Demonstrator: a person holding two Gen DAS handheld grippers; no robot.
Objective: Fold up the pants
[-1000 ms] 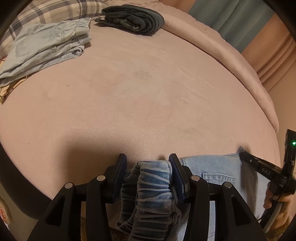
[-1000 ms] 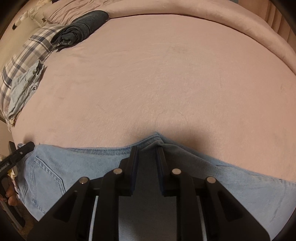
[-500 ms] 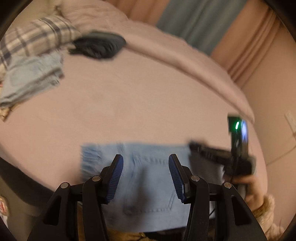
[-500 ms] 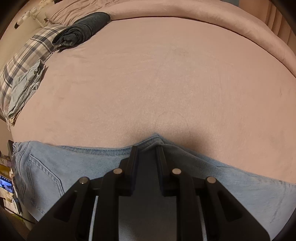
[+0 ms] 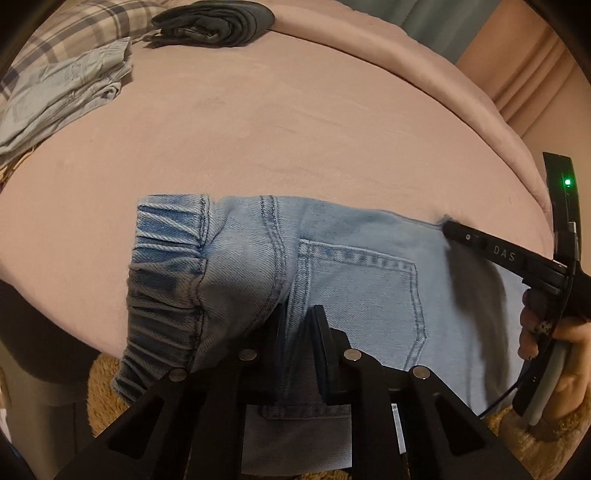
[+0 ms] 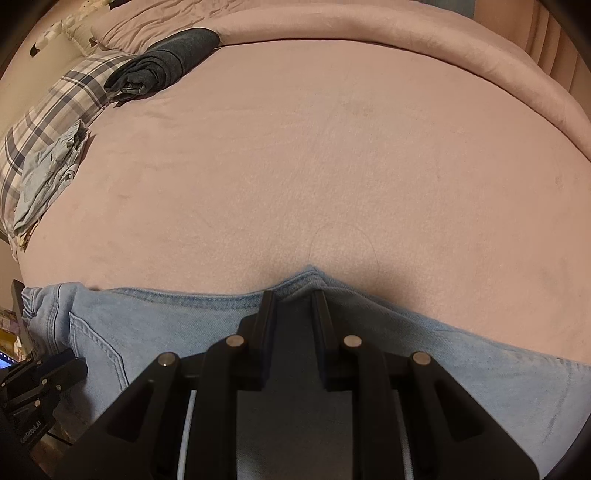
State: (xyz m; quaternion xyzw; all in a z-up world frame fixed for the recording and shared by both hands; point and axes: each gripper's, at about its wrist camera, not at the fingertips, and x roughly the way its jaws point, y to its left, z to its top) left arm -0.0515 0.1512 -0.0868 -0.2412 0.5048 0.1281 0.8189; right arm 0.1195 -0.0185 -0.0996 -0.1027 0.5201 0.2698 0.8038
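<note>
Both grippers, left (image 5: 299, 314) closing and right (image 6: 293, 299) apparently clenched, pinch jeans (image 5: 362, 295) at bed's (image 5: 295, 129) near edge.

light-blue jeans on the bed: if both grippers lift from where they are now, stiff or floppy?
Probably floppy: the jeans already drape over the bed edge. The gathered waistband looks bulkier, so that end may sag. Denim looks grippy, so a slip seems unlikely.

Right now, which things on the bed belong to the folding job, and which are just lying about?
Job in hand:
- light blue jeans at the near edge
- left gripper, closing on the denim
- right gripper, shut on the jeans' far edge

Lying about:
- dark folded pants
- pale crumpled pants
- plaid pillow
</note>
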